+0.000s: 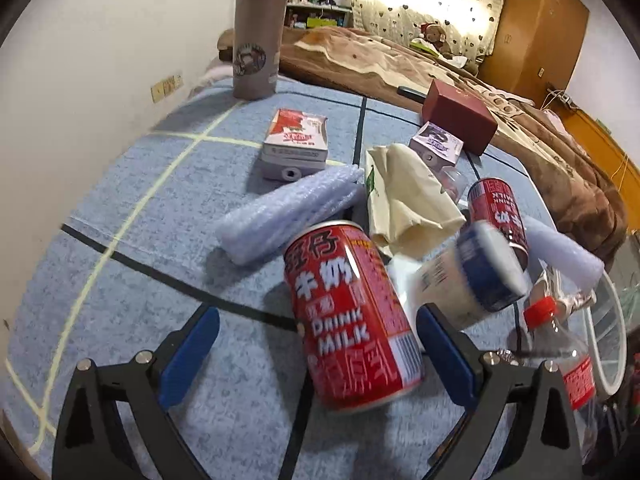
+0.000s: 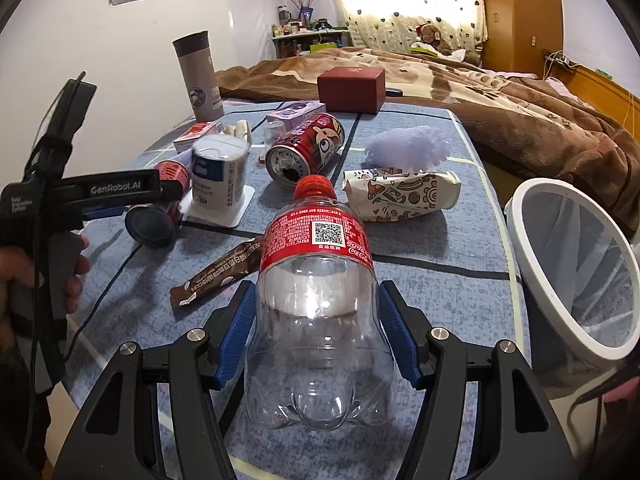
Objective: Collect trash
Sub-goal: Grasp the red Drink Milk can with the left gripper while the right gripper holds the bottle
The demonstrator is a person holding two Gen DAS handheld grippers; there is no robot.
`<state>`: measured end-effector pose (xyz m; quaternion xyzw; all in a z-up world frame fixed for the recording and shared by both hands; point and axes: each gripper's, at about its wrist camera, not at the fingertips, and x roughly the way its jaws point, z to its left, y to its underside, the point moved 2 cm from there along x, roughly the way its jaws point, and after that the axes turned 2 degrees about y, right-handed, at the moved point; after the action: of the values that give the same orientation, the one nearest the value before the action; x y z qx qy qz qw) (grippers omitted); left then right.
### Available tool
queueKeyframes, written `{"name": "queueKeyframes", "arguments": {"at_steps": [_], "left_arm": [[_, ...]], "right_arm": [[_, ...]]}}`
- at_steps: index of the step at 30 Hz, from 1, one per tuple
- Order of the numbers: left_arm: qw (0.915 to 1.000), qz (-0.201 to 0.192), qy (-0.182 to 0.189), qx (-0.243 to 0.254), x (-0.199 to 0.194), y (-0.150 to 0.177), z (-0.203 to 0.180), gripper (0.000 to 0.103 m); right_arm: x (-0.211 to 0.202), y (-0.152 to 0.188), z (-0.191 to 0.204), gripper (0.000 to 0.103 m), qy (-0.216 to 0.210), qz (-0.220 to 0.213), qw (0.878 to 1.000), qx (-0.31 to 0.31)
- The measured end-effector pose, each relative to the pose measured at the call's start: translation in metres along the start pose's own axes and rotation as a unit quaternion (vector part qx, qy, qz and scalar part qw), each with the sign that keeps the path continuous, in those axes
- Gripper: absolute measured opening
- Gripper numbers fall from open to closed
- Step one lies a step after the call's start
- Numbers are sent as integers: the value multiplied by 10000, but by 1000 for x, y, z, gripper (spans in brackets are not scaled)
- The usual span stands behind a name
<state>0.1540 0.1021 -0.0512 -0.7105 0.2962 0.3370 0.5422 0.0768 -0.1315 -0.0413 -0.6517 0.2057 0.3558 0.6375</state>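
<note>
My left gripper (image 1: 316,356) is open, its blue pads either side of a red milk can (image 1: 352,316) lying on the blue cloth, not touching it. My right gripper (image 2: 318,332) is shut on a clear plastic cola bottle (image 2: 320,304) with a red cap, held above the table. The bottle also shows in the left wrist view (image 1: 568,364). A white-rimmed trash bin (image 2: 576,264) with a clear liner stands at the table's right edge. Other trash lies about: a second red can (image 2: 306,150), a white cup with blue band (image 2: 218,176), a printed paper wrapper (image 2: 400,196), a brown sachet (image 2: 218,272).
A grey tumbler (image 1: 256,36) stands at the far left corner. A red box (image 1: 460,116), cartons (image 1: 294,144), foam rolls (image 1: 288,212) and a beige paper bag (image 1: 404,200) lie on the table. A bed with a brown blanket (image 2: 520,112) lies beyond it.
</note>
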Motion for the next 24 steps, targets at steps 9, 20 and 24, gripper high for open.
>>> {"name": "queueKeyframes", "arguments": {"at_steps": [9,20,24], "left_arm": [[9996,193,183,-126,14,-5,4,74],[9995,75,317,37,7,1,1,57],[9994,20,318,122,-2,8,2,57]], "right_arm": [[0,-1,0,63,17,3,10000,-8],[2,-3,0,63,-15,-9,10000,40],[1,-3,0,63,-65,-57,10000,46]]}}
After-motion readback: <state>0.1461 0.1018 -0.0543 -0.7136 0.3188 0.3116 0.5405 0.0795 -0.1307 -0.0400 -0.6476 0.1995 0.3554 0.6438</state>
